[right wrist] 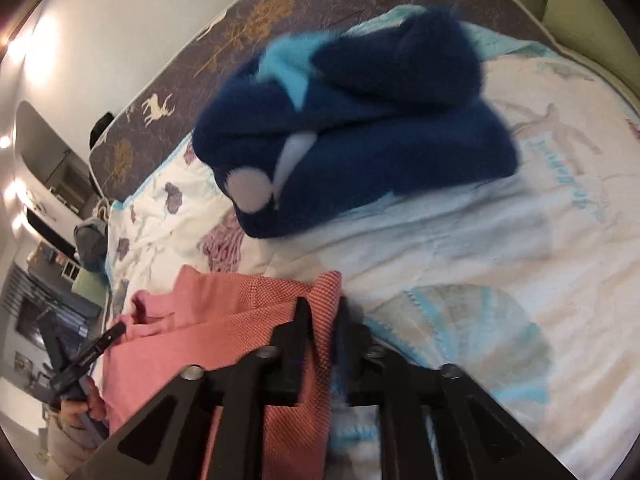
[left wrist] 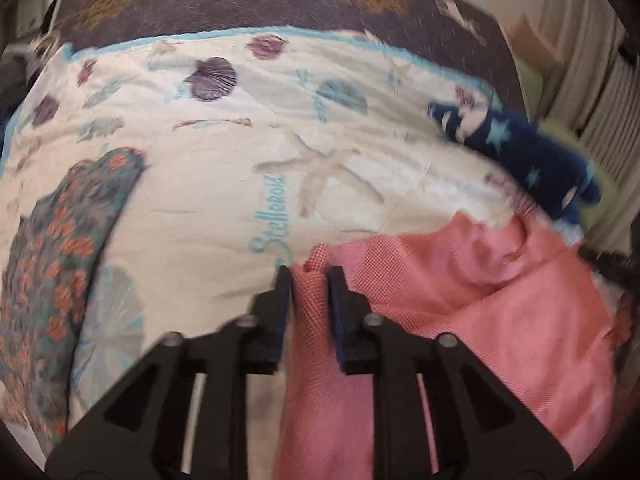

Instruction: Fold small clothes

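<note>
Left gripper (left wrist: 310, 276): both fingers pinched on a corner of the pink garment (left wrist: 472, 312), a tuft of woven cloth poking up between the tips. Right gripper (right wrist: 322, 308): likewise clamped on another edge of the pink garment (right wrist: 224, 320), fabric bunched between the fingers. The cloth hangs and drapes from both grips, rumpled, lifted partly off the bed; both views blurred, so creases are hard to read. Judgement: this piece is at an early stage, held by two points for spreading or a first fold, no finished crease visible. A navy fleece garment (right wrist: 360, 128) with pale blue stars and a white pompom lies heaped beyond, unfolded, so it looks left to do. A teal floral garment (left wrist: 60, 264) lies flat at the left of the quilt; whether folded, cannot tell. A red-and-white checked scrap (right wrist: 224, 244) shows beside the fleece. Surface: a cream seashell quilt (left wrist: 224, 184) with blue edging, laid over a brown deer-print blanket (left wrist: 280, 0). Room: white wall, lamp glare, green cushion (right wrist: 580, 20) at the bed's far side.
</note>
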A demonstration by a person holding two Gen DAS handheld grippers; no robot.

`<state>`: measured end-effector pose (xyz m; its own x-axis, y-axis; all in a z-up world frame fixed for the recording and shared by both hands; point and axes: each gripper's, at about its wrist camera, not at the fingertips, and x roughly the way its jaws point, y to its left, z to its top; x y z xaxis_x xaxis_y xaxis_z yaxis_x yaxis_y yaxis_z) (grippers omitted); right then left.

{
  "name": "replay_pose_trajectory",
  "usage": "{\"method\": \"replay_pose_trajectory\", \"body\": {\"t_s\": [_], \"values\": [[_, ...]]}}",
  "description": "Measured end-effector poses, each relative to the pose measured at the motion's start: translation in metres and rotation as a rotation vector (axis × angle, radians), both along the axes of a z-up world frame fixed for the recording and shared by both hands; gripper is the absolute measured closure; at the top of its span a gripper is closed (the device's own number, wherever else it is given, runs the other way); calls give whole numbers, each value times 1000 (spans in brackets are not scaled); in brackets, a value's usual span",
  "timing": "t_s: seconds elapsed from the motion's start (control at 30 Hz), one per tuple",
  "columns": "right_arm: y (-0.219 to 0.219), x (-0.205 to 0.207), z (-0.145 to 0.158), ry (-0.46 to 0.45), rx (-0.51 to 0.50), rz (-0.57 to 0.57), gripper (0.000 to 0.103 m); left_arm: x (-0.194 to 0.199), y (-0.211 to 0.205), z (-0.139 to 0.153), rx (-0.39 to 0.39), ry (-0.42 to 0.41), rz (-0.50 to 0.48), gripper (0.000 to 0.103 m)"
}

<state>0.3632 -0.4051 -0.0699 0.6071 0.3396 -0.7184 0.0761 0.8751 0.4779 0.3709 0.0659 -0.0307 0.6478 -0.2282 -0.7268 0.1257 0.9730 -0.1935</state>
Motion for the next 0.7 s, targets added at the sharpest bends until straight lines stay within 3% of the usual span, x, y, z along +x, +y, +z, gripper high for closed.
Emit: {"method": "replay_pose_trajectory", "body": {"t_s": [0.07, 0.13, 0.27, 0.43, 0.57, 0.7], "values": [[-8, -15, 16, -34, -1, -37, 69, -18, 17, 13, -49, -23, 14, 69], [-9, -33, 29, -57, 4, -33, 65, -44, 36, 26, -61, -51, 50, 50], [7, -84, 42, -54, -54, 29, 65, -82, 61, 23, -104, -29, 68, 49], [20, -166, 36, -35, 1, 61, 65, -126, 70, -3, -157, 71, 93, 49], [35, -233, 34, -33, -26, 79, 64, -183, 58, -6, -206, 59, 25, 47], [41, -288, 32, -23, -108, 69, 55, -237, 43, -11, -161, 68, -47, 45]]}}
